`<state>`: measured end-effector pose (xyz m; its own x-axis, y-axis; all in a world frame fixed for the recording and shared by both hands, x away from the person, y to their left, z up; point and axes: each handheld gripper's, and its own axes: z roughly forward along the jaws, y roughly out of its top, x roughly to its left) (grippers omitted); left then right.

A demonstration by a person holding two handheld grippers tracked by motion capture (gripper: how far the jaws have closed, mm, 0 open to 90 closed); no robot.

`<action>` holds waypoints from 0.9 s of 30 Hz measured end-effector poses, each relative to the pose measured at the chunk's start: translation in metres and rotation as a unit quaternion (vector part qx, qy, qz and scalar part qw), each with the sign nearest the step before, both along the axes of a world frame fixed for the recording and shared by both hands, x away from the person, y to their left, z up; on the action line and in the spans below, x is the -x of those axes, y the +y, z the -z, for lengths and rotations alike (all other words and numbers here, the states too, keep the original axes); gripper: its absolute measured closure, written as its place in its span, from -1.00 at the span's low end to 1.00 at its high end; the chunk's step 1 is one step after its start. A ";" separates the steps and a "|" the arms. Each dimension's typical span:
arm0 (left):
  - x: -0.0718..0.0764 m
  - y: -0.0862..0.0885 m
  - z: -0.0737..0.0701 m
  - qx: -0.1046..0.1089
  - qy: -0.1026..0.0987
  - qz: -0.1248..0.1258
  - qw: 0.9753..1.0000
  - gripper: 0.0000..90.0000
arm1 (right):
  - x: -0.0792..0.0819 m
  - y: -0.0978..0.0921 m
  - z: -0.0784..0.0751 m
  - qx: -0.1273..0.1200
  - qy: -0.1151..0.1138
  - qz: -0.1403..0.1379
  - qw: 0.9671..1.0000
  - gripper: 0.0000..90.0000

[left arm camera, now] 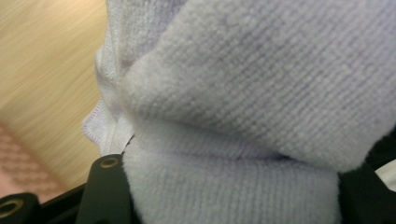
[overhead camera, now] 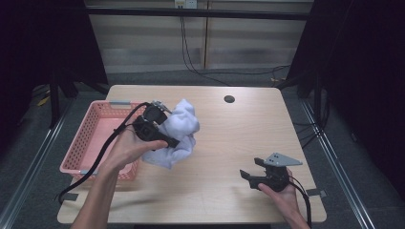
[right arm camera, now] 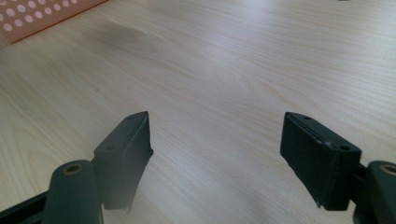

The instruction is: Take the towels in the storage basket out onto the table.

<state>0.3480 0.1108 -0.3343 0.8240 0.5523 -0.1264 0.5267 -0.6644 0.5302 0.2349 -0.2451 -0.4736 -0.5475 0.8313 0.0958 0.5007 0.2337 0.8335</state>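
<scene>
On the wooden table (overhead camera: pixel 215 162), the left gripper (overhead camera: pixel 165 125) is clamping the white cloth (overhead camera: pixel 184 126) beside the pink basket (overhead camera: pixel 95 131) (right gripper (overhead camera: pixel 252 168) idling wide), so grip should be holding firm during transfer.

Two black grippers, left (overhead camera: pixel 168 128) and right (overhead camera: pixel 251 169), brass-ringed screw holes, trailing black cables, bare forearms.

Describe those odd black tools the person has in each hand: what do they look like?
Each is a black handheld gripper with two flat, blocky jaws. The left gripper trails a thick black cable over the table's edge. The right gripper carries a grey three-cornered plate on top, with a thinner black cable behind. Round brass-coloured rivets mark the jaw joints. Both forearms are bare, with no sleeves or gloves.
</scene>
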 end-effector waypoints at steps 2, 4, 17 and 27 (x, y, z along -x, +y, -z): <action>-0.001 -0.007 0.005 0.007 0.005 0.006 1.000 -0.08 | 0.000 0.000 0.000 0.001 0.001 0.001 1.000 -0.46; 0.000 -0.019 0.011 -0.016 -0.002 0.007 1.000 -0.08 | 0.000 -0.001 0.000 0.000 0.001 0.002 1.000 -0.46; -0.015 -0.048 0.062 -0.004 0.031 0.017 0.999 -0.11 | 0.000 -0.002 0.000 -0.001 0.003 0.003 1.000 -0.46; -0.022 -0.064 0.115 0.005 0.043 -0.011 0.999 -0.33 | -0.002 -0.003 0.001 0.003 0.004 0.000 1.000 -0.46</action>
